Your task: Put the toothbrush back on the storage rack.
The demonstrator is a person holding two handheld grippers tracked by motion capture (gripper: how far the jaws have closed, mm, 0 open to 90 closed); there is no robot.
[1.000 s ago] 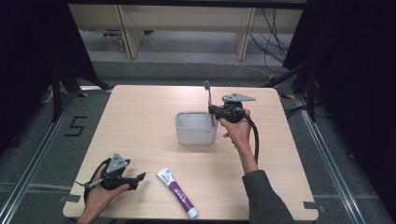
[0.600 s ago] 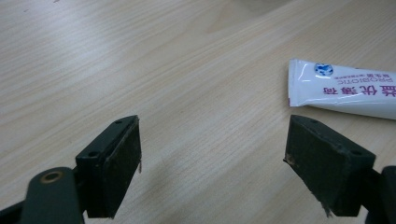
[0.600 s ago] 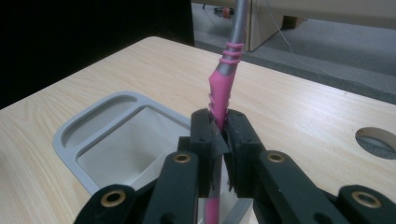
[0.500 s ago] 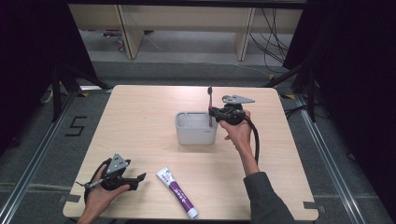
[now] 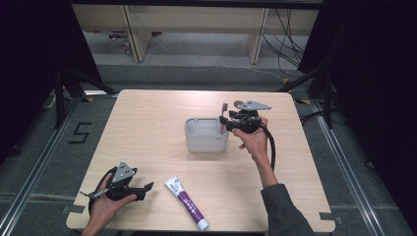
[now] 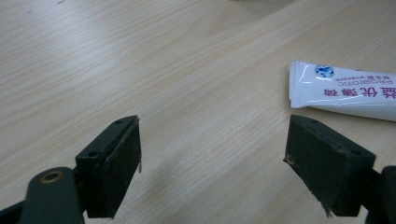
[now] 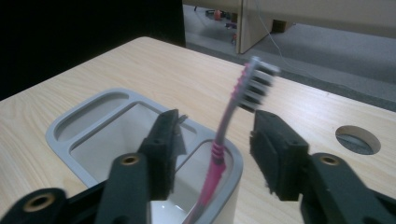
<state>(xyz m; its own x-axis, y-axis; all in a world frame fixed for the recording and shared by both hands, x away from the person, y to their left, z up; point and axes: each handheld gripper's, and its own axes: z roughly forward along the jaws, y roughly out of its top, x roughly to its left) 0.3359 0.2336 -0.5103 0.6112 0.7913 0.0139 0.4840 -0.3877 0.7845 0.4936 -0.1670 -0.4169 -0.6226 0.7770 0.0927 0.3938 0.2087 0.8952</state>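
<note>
Pink toothbrush (image 7: 219, 158) standing in grey holder (image 5: 206, 135) between just-opened, released jaws of right gripper (image 7: 215, 140), bristles blurred; toothpaste tube (image 5: 186, 202) on worktop (image 5: 147, 123) beside open-jawed left gripper (image 5: 142, 189).

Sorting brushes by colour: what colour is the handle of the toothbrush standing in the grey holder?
Pink handle on the toothbrush, clearest in the right gripper view.

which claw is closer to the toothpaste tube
Left. The left claw sits just left of the toothpaste tube at the table's near edge, open. The right claw is farther back by the grey holder, around the toothbrush.
</note>
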